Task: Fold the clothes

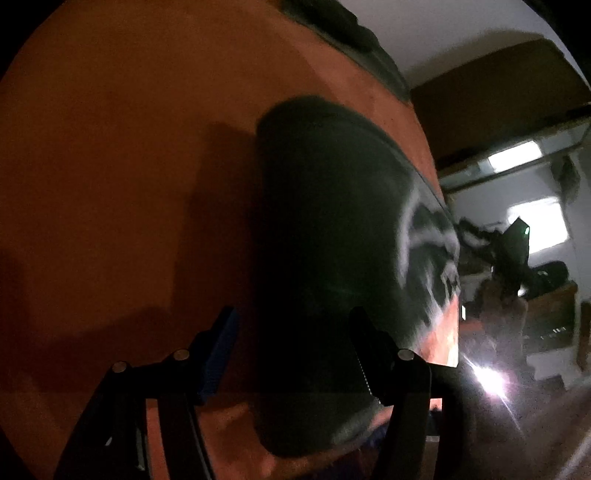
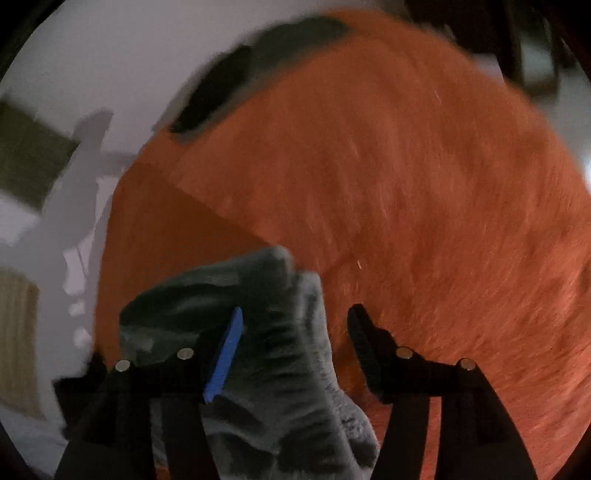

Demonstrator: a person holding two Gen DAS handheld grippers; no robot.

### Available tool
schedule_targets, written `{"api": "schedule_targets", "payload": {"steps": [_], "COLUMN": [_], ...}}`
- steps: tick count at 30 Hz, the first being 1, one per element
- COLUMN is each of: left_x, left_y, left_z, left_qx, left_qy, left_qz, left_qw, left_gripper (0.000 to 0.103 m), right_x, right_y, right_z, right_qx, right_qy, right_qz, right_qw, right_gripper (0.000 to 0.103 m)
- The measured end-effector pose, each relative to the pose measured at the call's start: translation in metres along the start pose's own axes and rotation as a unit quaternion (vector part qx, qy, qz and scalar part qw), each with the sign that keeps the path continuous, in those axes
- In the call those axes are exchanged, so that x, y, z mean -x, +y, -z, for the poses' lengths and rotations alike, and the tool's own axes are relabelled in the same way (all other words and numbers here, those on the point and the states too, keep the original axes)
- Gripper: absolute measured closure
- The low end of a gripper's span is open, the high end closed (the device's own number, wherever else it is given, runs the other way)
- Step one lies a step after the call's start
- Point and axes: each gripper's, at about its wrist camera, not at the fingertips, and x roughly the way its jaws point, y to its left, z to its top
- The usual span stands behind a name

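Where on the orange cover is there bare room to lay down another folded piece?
Free: the wide orange fabric cover right of the grey folded garment, reaching to the dark clothes pile at its far edge. In the left wrist view, the bare stretch left of the dark printed garment is also free. Crowded: the near edge, around both garments.

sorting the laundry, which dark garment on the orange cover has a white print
The dark garment lying between the left gripper's jaws; its white print shows at its right edge. The far pile shows none.
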Motion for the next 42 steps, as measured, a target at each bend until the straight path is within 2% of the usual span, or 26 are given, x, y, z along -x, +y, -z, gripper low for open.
{"api": "schedule_targets", "payload": {"steps": [2, 4, 6, 9, 12, 14, 17, 18, 19, 20, 21, 23, 24, 25, 26, 29, 30, 32, 35, 36, 37, 38, 39, 40, 41, 42], "left_x": [0.003, -0.001, -0.006, -0.009, -0.007, -0.008, -0.013, -0.016, -0.018, -0.020, -0.020, -0.017, -0.016, -0.014, -0.012, -0.006, -0.006, -0.008, -0.003, -0.001, 0.001, 0.002, 0.001, -0.002, -0.002, -0.001], "left_y": [-0.004, -0.005, -0.007, -0.002, 0.001, 0.001, 0.001, 0.002, 0.003, 0.004, 0.003, 0.002, 0.001, -0.002, -0.003, -0.005, -0.005, -0.006, -0.006, -0.004, -0.003, -0.002, 0.000, 0.000, 0.002, 0.004], "left_z": [0.014, 0.027, 0.034, 0.034, 0.026, 0.022, 0.023, 0.025, 0.026, 0.027, 0.028, 0.031, 0.032, 0.035, 0.038, 0.049, 0.053, 0.060, 0.060, 0.058, 0.056, 0.054, 0.053, 0.052, 0.053, 0.055], "left_qx": [-0.013, -0.029, -0.037, -0.010, 0.011, 0.011, 0.015, 0.020, 0.023, 0.027, 0.026, 0.022, 0.019, 0.014, 0.011, 0.008, 0.009, 0.006, -0.005, 0.001, 0.008, 0.011, 0.014, 0.016, 0.020, 0.024], "left_qy": [0.012, 0.022, 0.027, 0.029, 0.028, 0.031, 0.036, 0.035, 0.034, 0.034, 0.030, 0.021, 0.017, 0.013, 0.010, -0.004, 0.002, 0.012, 0.002, 0.001, 0.000, -0.001, 0.002, 0.005, 0.006, 0.006], "left_qz": [0.002, -0.009, -0.015, 0.003, 0.022, 0.020, 0.014, 0.015, 0.014, 0.013, 0.011, 0.009, 0.008, 0.007, 0.005, 0.004, 0.007, 0.003, -0.007, -0.002, 0.002, 0.005, 0.006, 0.006, 0.009, 0.012], "left_qw": [0.9998, 0.9993, 0.9988, 0.9995, 0.9993, 0.9993, 0.9991, 0.9991, 0.9990, 0.9990, 0.9991, 0.9995, 0.9996, 0.9998, 0.9999, 1.0000, 0.9999, 0.9999, 1.0000, 1.0000, 1.0000, 0.9999, 0.9999, 0.9998, 0.9997, 0.9996], "left_gripper": [0.040, 0.040, 0.040, 0.040, 0.040, 0.040, 0.041, 0.050, 0.061, 0.065, 0.069, 0.074, 0.076, 0.078, 0.079, 0.081, 0.082, 0.082, 0.078, 0.077, 0.074, 0.073, 0.071, 0.071, 0.071, 0.071], "right_x": [0.006, -0.006, -0.025, -0.070, -0.117, -0.148, -0.189, -0.199, -0.209, -0.219, -0.226, -0.231, -0.231, -0.227, -0.222, -0.208, -0.206, -0.207, -0.220, -0.225, -0.231, -0.237, -0.243, -0.248, -0.252, -0.259], "right_y": [0.037, 0.092, 0.149, 0.226, 0.296, 0.332, 0.364, 0.368, 0.370, 0.371, 0.372, 0.376, 0.378, 0.382, 0.386, 0.394, 0.395, 0.397, 0.386, 0.387, 0.393, 0.399, 0.405, 0.411, 0.417, 0.423], "right_z": [-0.004, -0.008, -0.010, -0.010, -0.012, -0.012, -0.003, 0.003, 0.011, 0.018, 0.024, 0.031, 0.032, 0.030, 0.025, -0.005, -0.015, -0.029, -0.049, -0.049, -0.039, -0.030, -0.021, -0.011, 0.001, 0.014], "right_qx": [0.076, 0.171, 0.262, 0.360, 0.427, 0.452, 0.492, 0.507, 0.524, 0.540, 0.553, 0.570, 0.577, 0.583, 0.582, 0.542, 0.529, 0.527, 0.458, 0.449, 0.459, 0.469, 0.479, 0.490, 0.507, 0.526], "right_qy": [0.010, 0.047, 0.087, 0.129, 0.170, 0.209, 0.258, 0.275, 0.291, 0.308, 0.317, 0.319, 0.312, 0.294, 0.273, 0.220, 0.198, 0.148, 0.219, 0.244, 0.269, 0.295, 0.320, 0.337, 0.344, 0.352], "right_qz": [0.001, -0.017, -0.029, -0.018, -0.012, -0.012, 0.012, 0.026, 0.043, 0.059, 0.072, 0.086, 0.091, 0.095, 0.096, 0.091, 0.097, 0.132, 0.091, 0.080, 0.072, 0.065, 0.057, 0.052, 0.052, 0.055], "right_qw": [0.997, 0.984, 0.961, 0.924, 0.888, 0.867, 0.832, 0.816, 0.799, 0.781, 0.767, 0.752, 0.749, 0.752, 0.760, 0.806, 0.819, 0.826, 0.857, 0.856, 0.843, 0.830, 0.815, 0.802, 0.789, 0.772], "right_gripper": [0.044, 0.044, 0.044, 0.044, 0.044, 0.046, 0.056, 0.069, 0.077, 0.087, 0.089, 0.094, 0.096, 0.096, 0.097, 0.099, 0.103, 0.103, 0.103, 0.103, 0.101, 0.088, 0.056, 0.041, 0.030, 0.030]}}
